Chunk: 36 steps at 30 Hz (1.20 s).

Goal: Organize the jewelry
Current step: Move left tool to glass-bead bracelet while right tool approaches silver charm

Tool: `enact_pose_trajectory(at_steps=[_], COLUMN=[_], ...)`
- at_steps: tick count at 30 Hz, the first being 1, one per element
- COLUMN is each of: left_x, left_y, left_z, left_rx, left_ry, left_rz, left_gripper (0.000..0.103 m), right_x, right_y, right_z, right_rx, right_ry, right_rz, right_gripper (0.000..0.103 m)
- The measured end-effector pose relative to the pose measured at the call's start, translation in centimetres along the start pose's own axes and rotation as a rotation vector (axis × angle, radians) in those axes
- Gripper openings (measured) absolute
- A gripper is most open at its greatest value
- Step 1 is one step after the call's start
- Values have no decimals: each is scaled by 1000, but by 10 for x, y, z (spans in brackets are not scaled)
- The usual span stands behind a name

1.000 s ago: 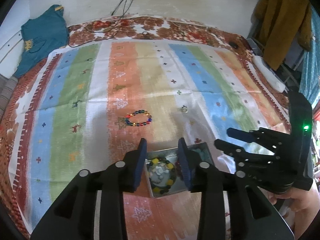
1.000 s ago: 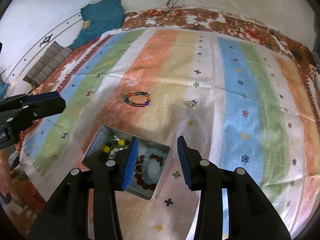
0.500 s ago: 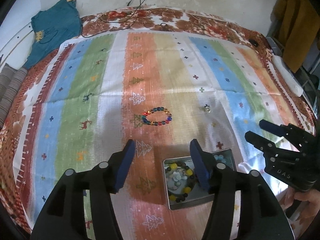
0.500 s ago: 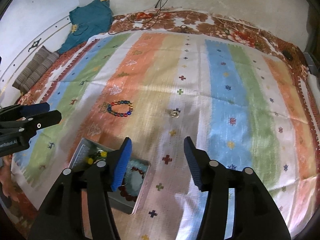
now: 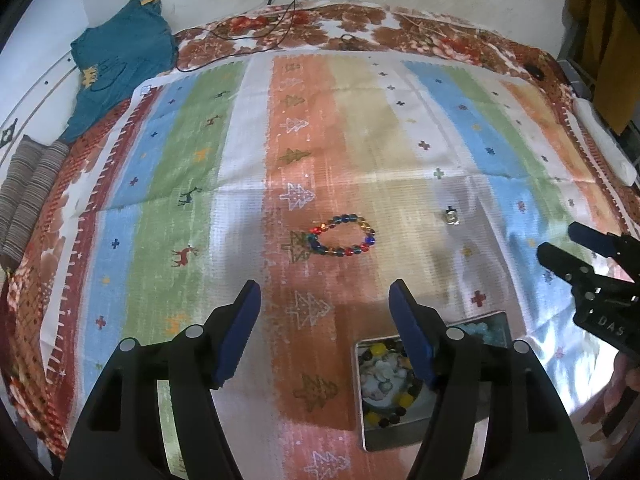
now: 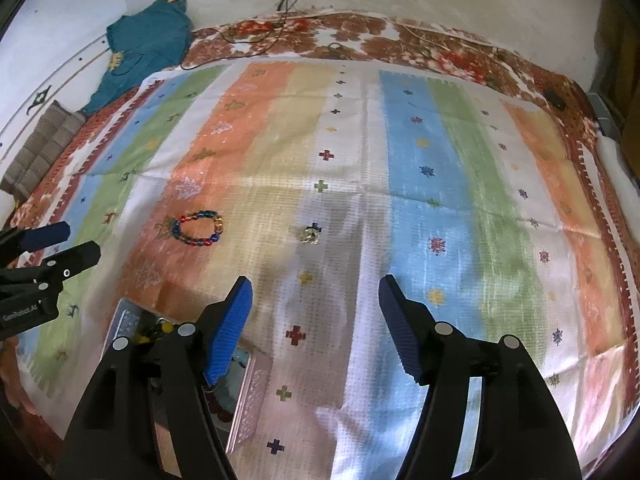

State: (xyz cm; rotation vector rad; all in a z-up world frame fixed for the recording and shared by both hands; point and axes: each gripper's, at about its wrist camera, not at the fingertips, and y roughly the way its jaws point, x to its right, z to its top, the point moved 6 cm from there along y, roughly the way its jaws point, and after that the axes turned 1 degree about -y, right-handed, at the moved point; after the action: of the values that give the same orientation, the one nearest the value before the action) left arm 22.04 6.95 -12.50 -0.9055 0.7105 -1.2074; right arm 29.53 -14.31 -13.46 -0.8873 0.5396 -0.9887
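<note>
On the striped cloth [image 5: 240,184] that covers the bed, a bead bracelet [image 5: 342,236] lies as a loop on the orange stripe, about midway between the cloth's side edges and nearer its near edge than the far one. To its right, well apart on the pale stripe, sits a small ring [image 5: 452,216], seen in the right wrist view as a tiny glinting piece [image 6: 309,235] beside a dark cross in the weave. Closer to the near edge stands a metal tin [image 5: 496,318] with beaded pieces inside, yellow and dark beads on one side and pale blue ones on the other; its patterned rim [image 6: 248,400] shows low in the right wrist view. The left gripper [image 5: 325,312] hangs over the orange stripe, short of the bracelet, with the tin partly behind its right finger; its jaws have just been opening and stand wide, with nothing between them. The right gripper [image 6: 315,308] hangs over the pale stripe, short of the ring, with the tin behind its left finger; its jaws have likewise just been opening and stand wide, empty. Each gripper shows at the side of the other's view, pads apart. Beyond the cloth's far left corner a teal garment [image 5: 120,52] lies against the wall, and dark cables [image 5: 256,36] trail over the flowered bedding along the far edge.
</note>
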Motion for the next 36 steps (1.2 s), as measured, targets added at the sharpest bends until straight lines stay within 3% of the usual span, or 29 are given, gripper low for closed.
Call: enact_pose_trajectory(at_steps=[7, 16, 27, 36], left_x=[-10, -6, -7, -10], left_y=[12, 21, 48, 65], left_z=[7, 10, 11, 20], left_rx=[-13, -3, -76, -90], left_ry=[-29, -4, -33, -27], left_rz=[12, 35, -12, 11], left_gripper=[67, 69, 69, 69], right_x=[4, 3, 9, 6], right_y=[15, 24, 49, 68], right_z=[3, 12, 17, 21], right_rx=[-44, -47, -106, -128], right_ry=[-18, 18, 47, 33], right_rz=[-70, -26, -58, -75], right_gripper=[73, 80, 80, 80])
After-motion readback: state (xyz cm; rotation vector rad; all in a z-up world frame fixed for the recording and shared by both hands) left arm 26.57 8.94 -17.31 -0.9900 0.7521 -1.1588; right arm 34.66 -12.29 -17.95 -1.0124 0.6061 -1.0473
